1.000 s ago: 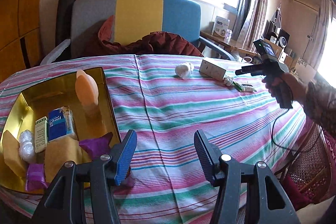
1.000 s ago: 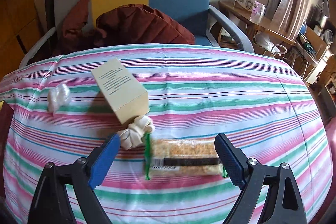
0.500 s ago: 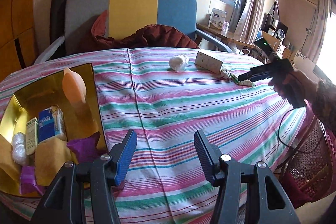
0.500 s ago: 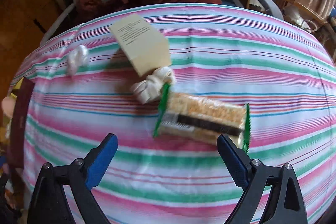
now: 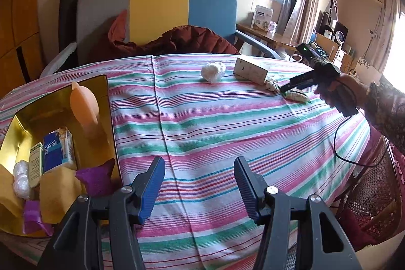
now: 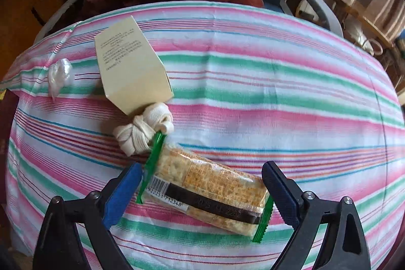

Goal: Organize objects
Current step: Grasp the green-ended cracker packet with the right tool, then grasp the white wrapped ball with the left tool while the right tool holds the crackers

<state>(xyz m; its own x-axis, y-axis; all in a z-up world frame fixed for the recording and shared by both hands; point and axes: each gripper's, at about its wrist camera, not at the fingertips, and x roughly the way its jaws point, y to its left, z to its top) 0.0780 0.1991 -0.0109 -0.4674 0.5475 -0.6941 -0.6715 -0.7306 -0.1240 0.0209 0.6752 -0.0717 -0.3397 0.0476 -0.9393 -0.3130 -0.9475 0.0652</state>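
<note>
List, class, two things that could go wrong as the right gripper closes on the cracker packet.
1. The right gripper straddles the cracker packet lengthwise, fingers open at its crimped green ends; those could buckle or slip.
2. The knotted white cord touches the packet's far end and may get dragged along.

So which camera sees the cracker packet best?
The right wrist view: the cracker packet fills the space between the open right gripper. The left wrist view shows it tiny, far away.
</note>
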